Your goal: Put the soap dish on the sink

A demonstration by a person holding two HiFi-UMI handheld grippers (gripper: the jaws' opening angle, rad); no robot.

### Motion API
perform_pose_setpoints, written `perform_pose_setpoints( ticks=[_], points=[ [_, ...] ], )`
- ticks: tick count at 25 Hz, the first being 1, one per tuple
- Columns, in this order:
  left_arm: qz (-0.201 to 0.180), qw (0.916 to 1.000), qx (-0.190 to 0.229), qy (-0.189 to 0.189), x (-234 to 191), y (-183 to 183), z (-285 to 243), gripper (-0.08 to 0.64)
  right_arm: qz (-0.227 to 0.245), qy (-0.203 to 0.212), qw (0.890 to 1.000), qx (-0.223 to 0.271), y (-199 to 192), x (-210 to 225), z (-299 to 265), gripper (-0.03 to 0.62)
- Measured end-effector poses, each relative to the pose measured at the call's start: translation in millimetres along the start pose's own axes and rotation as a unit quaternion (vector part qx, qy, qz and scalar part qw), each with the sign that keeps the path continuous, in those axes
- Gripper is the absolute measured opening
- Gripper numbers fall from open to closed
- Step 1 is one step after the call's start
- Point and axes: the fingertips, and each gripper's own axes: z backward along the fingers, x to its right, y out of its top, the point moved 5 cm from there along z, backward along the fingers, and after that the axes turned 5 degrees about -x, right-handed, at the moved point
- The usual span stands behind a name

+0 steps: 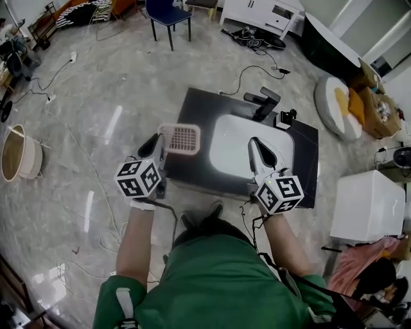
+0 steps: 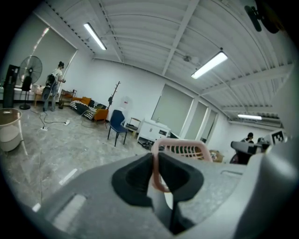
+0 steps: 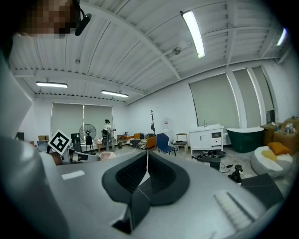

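Note:
My left gripper [image 1: 158, 142] is shut on the rim of a pink slotted soap dish [image 1: 180, 138], which hangs over the left part of the dark sink top [image 1: 196, 168]. In the left gripper view the pink soap dish [image 2: 184, 150] sticks out past the closed jaws of the left gripper [image 2: 156, 173]. The white basin [image 1: 239, 142] lies in the middle of the sink top, with a dark tap [image 1: 265, 103] behind it. My right gripper [image 1: 257, 149] is shut and empty above the basin's front right part; the right gripper [image 3: 145, 175] shows its pads pressed together.
A white box [image 1: 367, 205] stands right of the sink. A round basket [image 1: 16, 154] sits far left. Cables [image 1: 253, 67] trail on the marble floor, and a blue chair [image 1: 167, 16] stands at the back. A person's feet [image 1: 205, 218] are at the sink's front edge.

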Motion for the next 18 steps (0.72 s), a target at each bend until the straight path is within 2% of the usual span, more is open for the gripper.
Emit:
perform_pose_setpoints(
  ticks=[11,18],
  points=[
    [-0.013,0.9954,-0.091,0.027,9,-29,-75,0.041,-0.047,0.02,0.999,0.019,3,68,-20,0.008],
    [-0.013,0.9853,-0.165,0.043,-4,-81,-118,0.041,-0.076,0.017,0.997,-0.003,-26,111,-35,0.008]
  ],
)
